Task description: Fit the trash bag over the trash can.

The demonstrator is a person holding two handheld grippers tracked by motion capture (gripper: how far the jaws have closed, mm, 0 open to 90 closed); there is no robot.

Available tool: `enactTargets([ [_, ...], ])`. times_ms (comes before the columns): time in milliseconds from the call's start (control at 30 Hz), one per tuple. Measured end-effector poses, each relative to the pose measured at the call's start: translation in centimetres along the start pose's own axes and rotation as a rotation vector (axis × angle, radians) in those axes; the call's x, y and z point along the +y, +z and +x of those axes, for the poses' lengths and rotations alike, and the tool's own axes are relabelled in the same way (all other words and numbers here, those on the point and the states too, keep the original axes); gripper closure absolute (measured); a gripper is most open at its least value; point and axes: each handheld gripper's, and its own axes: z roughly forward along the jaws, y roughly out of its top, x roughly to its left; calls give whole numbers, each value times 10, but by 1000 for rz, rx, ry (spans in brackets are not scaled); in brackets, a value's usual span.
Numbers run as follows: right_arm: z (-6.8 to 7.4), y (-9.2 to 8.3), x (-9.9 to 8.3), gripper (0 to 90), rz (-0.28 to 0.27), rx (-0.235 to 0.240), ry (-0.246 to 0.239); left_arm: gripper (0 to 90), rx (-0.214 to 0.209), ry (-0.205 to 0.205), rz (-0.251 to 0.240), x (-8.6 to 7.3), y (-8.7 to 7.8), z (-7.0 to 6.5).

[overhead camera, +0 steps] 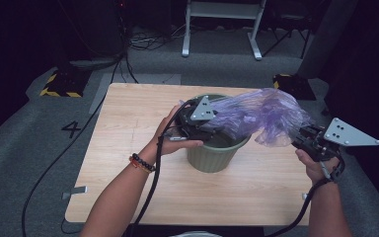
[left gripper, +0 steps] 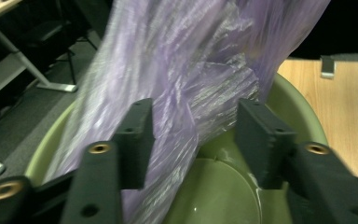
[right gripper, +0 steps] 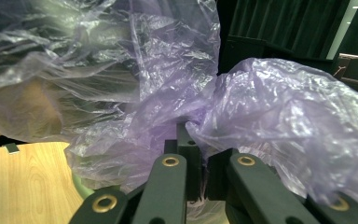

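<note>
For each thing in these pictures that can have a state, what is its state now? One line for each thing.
Purple plastic bag: crumpled, stretched from the bin out to the right claw, one end hanging into the bin.
Green bin: upright on the table, mouth open, no liner fitted yet.
Left claw: open over the bin, bag film between its jaws, not pinched.
Right claw: shut on the bag, held off the table's right side.
Table: carries the bin.

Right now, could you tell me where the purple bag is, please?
In the high view the purple bag stretches from inside the green bin at table centre rightward to the right gripper, which pinches its end; the open left gripper straddles it at the bin's mouth.
</note>
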Motion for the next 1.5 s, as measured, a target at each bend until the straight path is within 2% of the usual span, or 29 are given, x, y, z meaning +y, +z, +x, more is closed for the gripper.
enactTargets([
  [67, 0, 6, 1, 880, 5, 6, 2, 406, 4, -16, -24, -3, -6, 2],
  [200, 2, 21, 3, 879, 36, 16, -3, 346, 26, -30, -23, -7, -11, 5],
  [300, 4, 32, 4, 881, 62, 31, -9, 346, 45, -35, 28, -7, -4, 7],
  [367, 7, 33, 6, 883, 64, 44, -18, 357, 40, -20, 46, -7, 0, 7],
  [433, 11, 29, 7, 884, 52, 61, -21, 338, 44, -19, 53, -7, 4, 6],
  [533, 16, 18, 13, 884, 30, 69, -20, 205, 36, -22, 43, -7, 3, 7],
  [600, 17, 10, 19, 883, 13, 66, -16, 164, 22, -7, 50, -8, 1, 7],
  [733, 17, -7, 30, 883, -15, 48, -9, 150, 49, 22, 46, -11, -4, 7],
  [800, 17, -15, 34, 883, -32, 38, 2, 153, 55, 27, 46, -11, -3, 9],
  [867, 17, -21, 37, 883, -51, 40, 17, 157, 83, 47, 57, -11, 1, 7],
  [933, 17, -26, 39, 883, -64, 41, 27, 216, 107, 69, 68, -10, 8, 6],
  [967, 18, -28, 39, 883, -73, 50, 31, 258, 137, 74, 80, -9, 11, 5],
  [1033, 20, -30, 41, 883, -77, 46, 30, 415, 218, 91, 117, -7, 19, 4],
  [1167, 21, -34, 43, 882, -86, 43, 29, 779, 192, 111, 118, -6, 25, 3],
  [1233, 20, -36, 41, 881, -76, 20, 23, 885, 154, 119, 105, -6, 24, 2],
  [1400, 16, -33, 34, 880, -44, -19, 29, 898, 45, 119, 95, -5, 20, 0],
  [1433, 15, -30, 33, 879, -34, -20, 30, 898, 30, 100, 89, -5, 19, 0],
  [1500, 14, -21, 30, 878, -6, -41, 16, 897, 26, 86, 110, -6, 19, 2],
])
